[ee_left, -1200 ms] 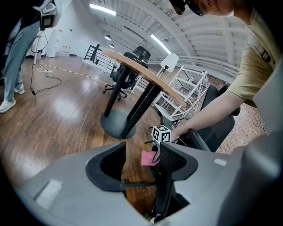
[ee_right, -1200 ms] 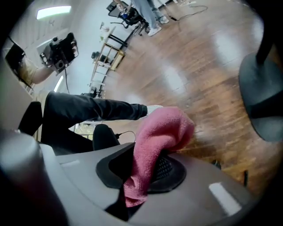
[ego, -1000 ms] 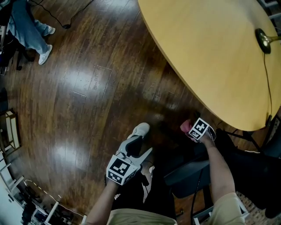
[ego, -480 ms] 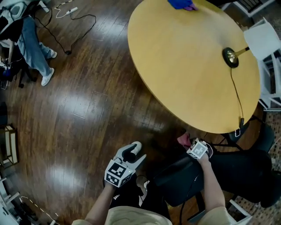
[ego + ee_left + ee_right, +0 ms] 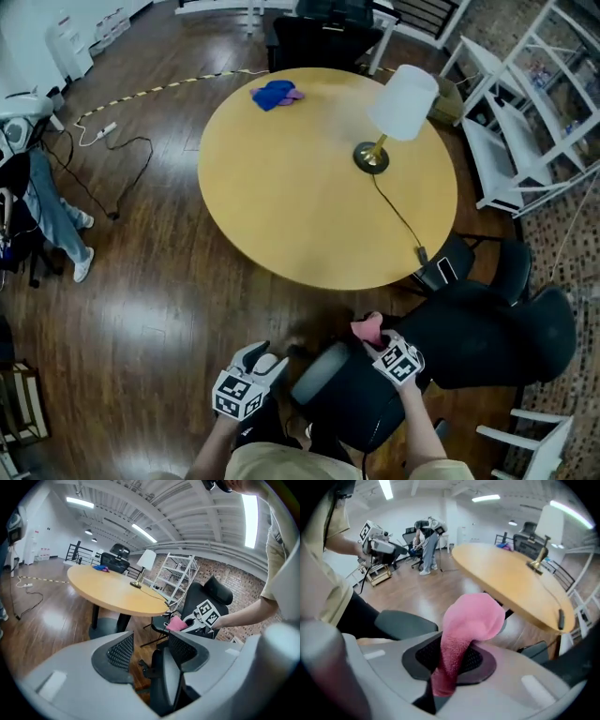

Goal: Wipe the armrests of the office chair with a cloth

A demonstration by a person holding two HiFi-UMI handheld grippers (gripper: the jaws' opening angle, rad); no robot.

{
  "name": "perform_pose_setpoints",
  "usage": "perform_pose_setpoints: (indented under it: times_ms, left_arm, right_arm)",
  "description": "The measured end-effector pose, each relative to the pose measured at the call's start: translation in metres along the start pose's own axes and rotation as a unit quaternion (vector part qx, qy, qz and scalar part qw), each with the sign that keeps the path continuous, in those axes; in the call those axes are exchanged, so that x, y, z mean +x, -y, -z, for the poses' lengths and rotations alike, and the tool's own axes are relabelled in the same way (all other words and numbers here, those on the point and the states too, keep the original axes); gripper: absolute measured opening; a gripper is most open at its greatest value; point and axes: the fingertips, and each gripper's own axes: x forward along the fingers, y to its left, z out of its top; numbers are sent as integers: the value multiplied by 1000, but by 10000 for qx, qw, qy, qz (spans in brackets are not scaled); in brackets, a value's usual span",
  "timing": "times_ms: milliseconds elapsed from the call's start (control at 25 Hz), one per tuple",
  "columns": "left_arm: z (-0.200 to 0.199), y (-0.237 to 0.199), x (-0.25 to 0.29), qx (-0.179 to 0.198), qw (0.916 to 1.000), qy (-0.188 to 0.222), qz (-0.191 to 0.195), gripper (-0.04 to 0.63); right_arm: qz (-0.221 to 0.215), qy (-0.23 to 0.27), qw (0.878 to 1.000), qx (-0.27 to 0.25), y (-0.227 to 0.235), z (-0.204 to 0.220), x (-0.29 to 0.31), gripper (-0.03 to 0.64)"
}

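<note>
Cloth [image 5: 367,328]: pink, clamped in the R gripper [image 5: 380,339]. Both jaws are closed on its lower part, and the free end bunches up past the fingertips. It hangs in the air, not resting on anything, just off the near edge of the round wooden table [image 5: 309,187] and just beside the far end of the armrest [image 5: 323,375], a dark grey padded bar of the black office chair [image 5: 487,328]. Can't tell if cloth and armrest touch.

L gripper [image 5: 261,359] sits on the other side of the armrest, close to it. Its jaws stand apart and have just been closing a bit. In the left gripper view the armrest shows in the gap btwn them, lower down, w/ neither pad pressing on it.

On the table: a lamp [image 5: 403,103] w/ white shade and brass base toward the right edge, its cord running to the near-right edge, and a blue cloth [image 5: 274,94] at the far edge.

A person's legs [image 5: 52,220] in jeans are at the far left on the dark wood floor [image 5: 150,309]. White shelving [image 5: 534,103] stands at right.
</note>
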Motion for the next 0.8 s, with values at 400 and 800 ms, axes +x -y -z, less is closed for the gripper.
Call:
perform_pose_setpoints:
  times_ms: [400, 800]
  left_arm:
    - [-149, 150, 34, 1279, 9828, 969, 918, 216]
    - [-267, 296, 41, 2260, 9361, 2276, 1446, 212]
  right_arm:
    - [2072, 2304, 9424, 1261, 23, -18, -227, 66]
    - [4174, 3807, 8105, 1548, 7, 5, -429, 67]
